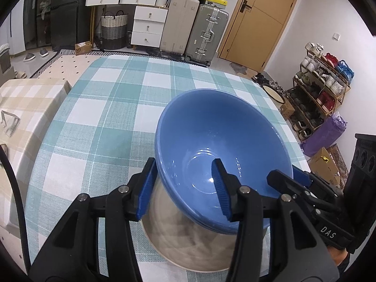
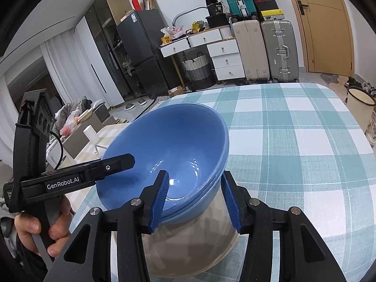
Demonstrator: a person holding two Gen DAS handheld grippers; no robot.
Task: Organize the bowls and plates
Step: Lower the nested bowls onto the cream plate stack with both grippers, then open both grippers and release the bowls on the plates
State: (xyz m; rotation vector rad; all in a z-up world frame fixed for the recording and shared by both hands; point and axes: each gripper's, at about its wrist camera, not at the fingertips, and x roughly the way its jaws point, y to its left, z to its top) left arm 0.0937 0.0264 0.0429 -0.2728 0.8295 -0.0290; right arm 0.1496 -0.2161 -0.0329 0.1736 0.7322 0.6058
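Note:
Nested blue bowls (image 1: 211, 129) (image 2: 169, 141) sit tilted on a pale dish (image 1: 188, 246) (image 2: 188, 246) on the teal checked tablecloth (image 1: 105, 108) (image 2: 293, 141). My left gripper (image 1: 184, 161) straddles the bowls' near-left rim, one pad outside and one inside, and stands open with a gap at the inner pad. My right gripper (image 2: 195, 173) straddles the opposite rim the same way, open, with its pads beside the rim rather than pressing on it. Each view also shows the other gripper's finger (image 1: 282, 181) (image 2: 117, 162) at the far rim. A hand (image 2: 30, 225) holds the left tool.
A beige checked surface (image 1: 28, 98) with a clear stand (image 1: 9, 122) adjoins the table on the left. Past the far edge are suitcases (image 1: 195, 30), white drawers (image 1: 145, 23) and a door (image 1: 258, 16). A shoe rack (image 1: 322, 89) and an enamel basin (image 2: 359, 101) stand to the right.

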